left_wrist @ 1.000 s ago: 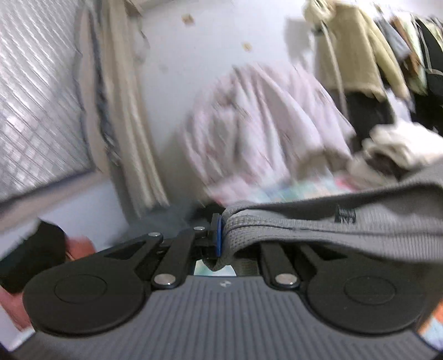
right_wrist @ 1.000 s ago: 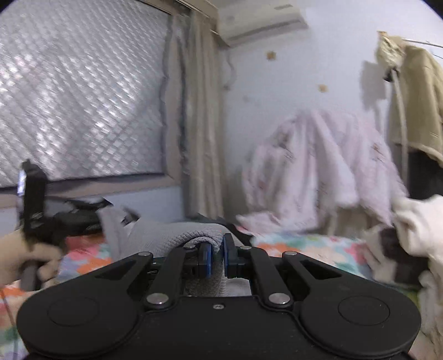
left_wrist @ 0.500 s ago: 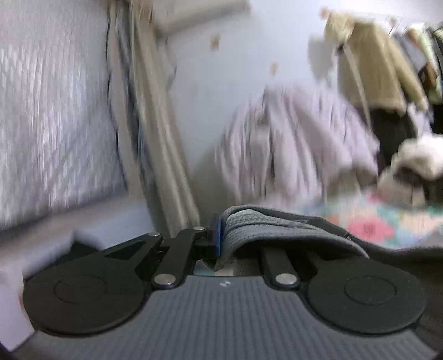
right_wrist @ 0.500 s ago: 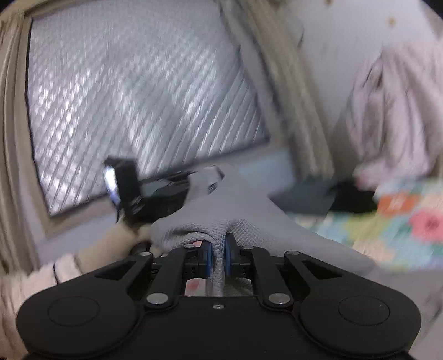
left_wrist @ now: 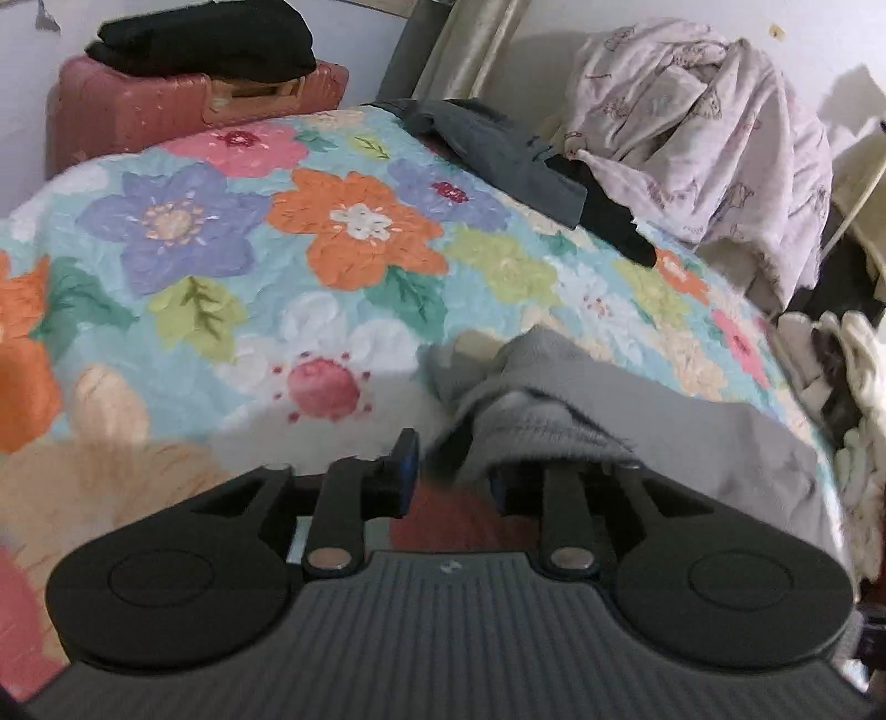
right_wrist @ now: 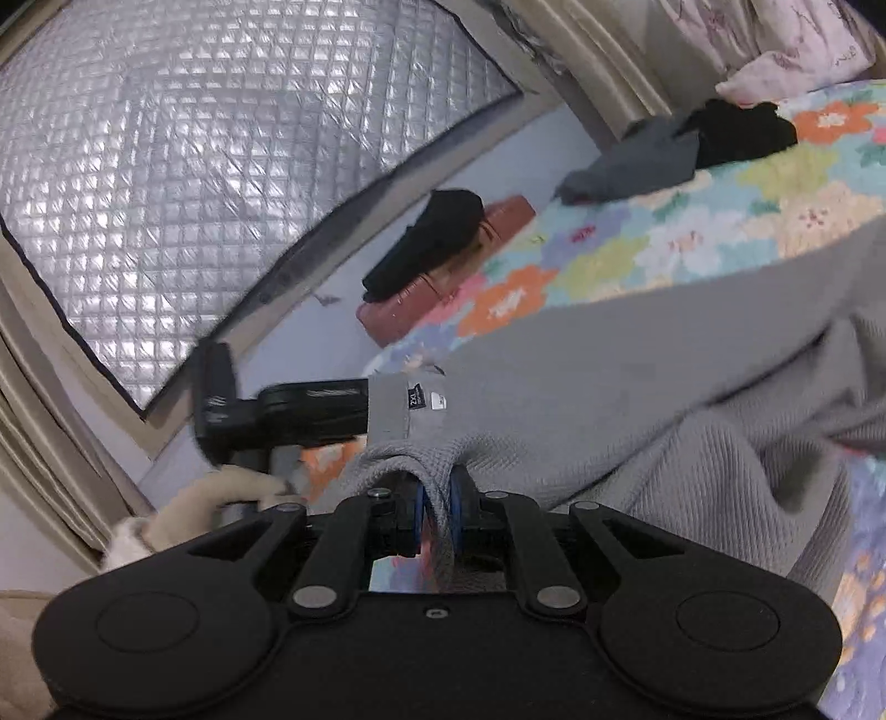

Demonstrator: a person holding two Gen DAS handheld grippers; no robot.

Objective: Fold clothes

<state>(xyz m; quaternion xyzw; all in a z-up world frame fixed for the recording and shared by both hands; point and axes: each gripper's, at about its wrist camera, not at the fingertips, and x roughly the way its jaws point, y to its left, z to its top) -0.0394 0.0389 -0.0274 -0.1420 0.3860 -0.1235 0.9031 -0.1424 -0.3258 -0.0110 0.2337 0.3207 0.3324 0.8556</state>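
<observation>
A grey knit garment (right_wrist: 637, 399) lies spread over the flowered bedspread (left_wrist: 343, 232). My right gripper (right_wrist: 437, 512) is shut on a fold of its ribbed hem. My left gripper (left_wrist: 451, 476) is open just above the bed; the grey garment (left_wrist: 554, 410) drapes over its right finger and lies loose between the jaws. In the right wrist view the left gripper (right_wrist: 277, 415) shows at the garment's collar edge, beside a white size label (right_wrist: 426, 400).
A pink suitcase (left_wrist: 166, 105) with black clothes (left_wrist: 205, 39) on top stands at the bed's far side. Dark grey and black garments (left_wrist: 526, 160) lie at the far edge. A pale pink blanket (left_wrist: 703, 122) hangs behind. A quilted window cover (right_wrist: 194, 155) fills the wall.
The left gripper has opened and let the garment's edge go, and has tipped down towards the bed. The right gripper has swung down and stays shut on the hem.
</observation>
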